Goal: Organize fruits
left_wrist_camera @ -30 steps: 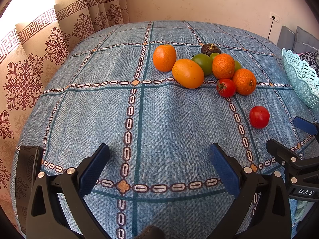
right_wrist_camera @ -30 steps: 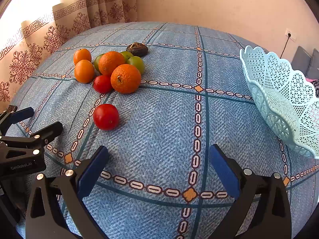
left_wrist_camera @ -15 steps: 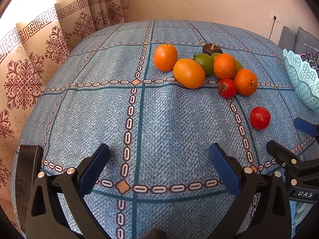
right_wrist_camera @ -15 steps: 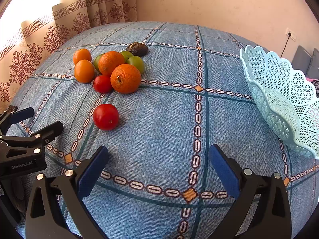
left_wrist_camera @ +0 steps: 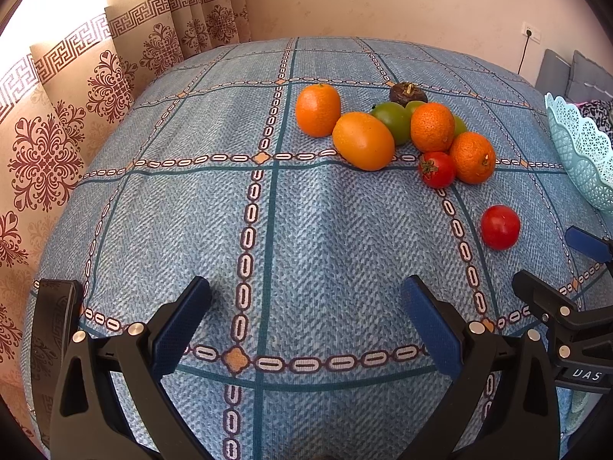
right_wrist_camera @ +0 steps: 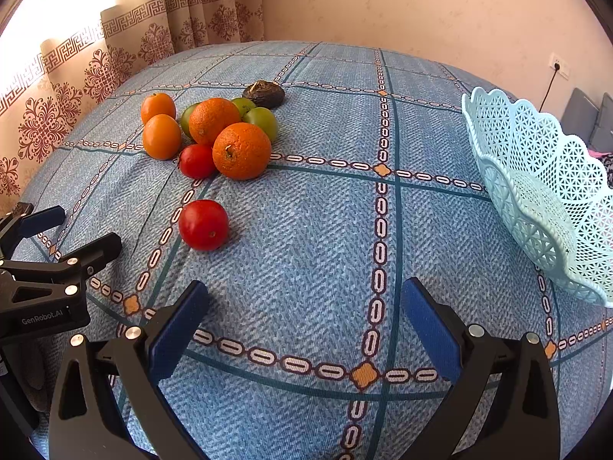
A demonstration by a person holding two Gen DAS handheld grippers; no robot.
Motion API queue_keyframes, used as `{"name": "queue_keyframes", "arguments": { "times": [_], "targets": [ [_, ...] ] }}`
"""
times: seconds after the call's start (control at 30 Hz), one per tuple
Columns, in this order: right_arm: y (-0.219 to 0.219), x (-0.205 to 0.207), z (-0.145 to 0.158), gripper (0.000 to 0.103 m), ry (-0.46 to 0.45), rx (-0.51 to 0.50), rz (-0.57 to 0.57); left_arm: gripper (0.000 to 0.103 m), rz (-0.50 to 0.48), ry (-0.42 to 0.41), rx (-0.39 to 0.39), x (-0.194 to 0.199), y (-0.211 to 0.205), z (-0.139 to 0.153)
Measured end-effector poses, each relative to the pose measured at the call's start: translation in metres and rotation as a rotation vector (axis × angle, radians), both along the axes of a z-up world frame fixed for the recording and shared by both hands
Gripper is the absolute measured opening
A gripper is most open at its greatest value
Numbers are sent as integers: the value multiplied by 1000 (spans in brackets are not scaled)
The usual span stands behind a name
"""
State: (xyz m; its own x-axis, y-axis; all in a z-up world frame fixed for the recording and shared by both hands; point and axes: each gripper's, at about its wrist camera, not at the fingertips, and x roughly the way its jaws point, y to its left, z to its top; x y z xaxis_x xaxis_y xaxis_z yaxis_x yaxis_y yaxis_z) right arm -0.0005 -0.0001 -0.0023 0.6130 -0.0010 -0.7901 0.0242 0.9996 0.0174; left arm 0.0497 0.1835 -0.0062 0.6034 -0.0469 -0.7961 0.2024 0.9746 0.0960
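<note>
Blue pads line both tools, nearest the cameras: the left gripper has its jaws spread wide over bare tablecloth, holding nothing, and the right gripper is likewise agape and empty above the same blue patterned cloth. Just beyond, a lone red tomato sits apart from the others, ahead and left of the right gripper's fingers. Farther on lies the cluster: a second tomato touching a large orange, another orange behind it, two smooth orange fruits to the left, and green fruits tucked among them. A dark brown shrivelled fruit rests at the far edge of the pile. Well to the right, a pale turquoise lattice basket stands empty. Patterned curtains hang beyond the table.
</note>
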Motion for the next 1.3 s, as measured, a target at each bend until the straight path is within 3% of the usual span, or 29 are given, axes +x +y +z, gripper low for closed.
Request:
{"name": "queue_keyframes", "arguments": {
  "times": [1.3],
  "targets": [
    [2,1,3,98,-1,-12,2,101,-1,-5,6,-2,-2,2]
  ]
}}
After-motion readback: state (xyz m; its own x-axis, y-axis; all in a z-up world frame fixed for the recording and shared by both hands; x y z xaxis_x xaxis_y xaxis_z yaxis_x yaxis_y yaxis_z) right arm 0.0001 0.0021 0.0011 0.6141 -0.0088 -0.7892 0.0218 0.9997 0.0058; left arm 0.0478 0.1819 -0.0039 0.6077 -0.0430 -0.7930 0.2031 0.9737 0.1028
